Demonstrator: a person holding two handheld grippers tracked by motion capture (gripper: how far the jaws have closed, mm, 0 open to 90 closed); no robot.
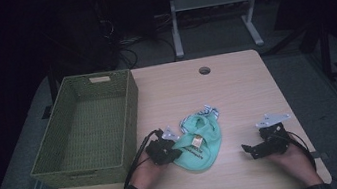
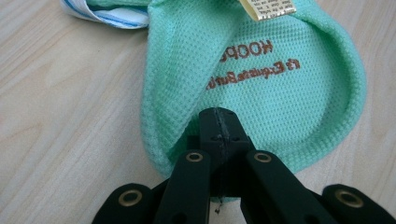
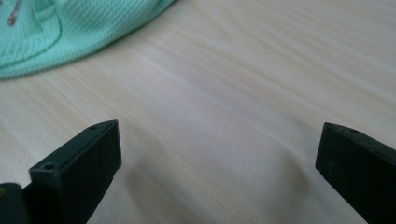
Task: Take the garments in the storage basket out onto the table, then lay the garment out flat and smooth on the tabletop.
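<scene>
Lying crumpled on the table (image 1: 236,89), the mint-green bib (image 2: 280,93) has brown lettering; the left gripper (image 2: 219,123) pinches its hem, while the right gripper (image 3: 217,149) gapes wide, touching nothing.

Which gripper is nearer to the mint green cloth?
Left. The left gripper has its jaws shut on the near edge of the mint green cloth. The right gripper sits apart from it on the bare table, jaws open.

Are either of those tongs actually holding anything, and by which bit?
The left tongs pinch the mint-green cloth at its near edge fold. The right tongs stand open over bare table, holding nothing.
</scene>
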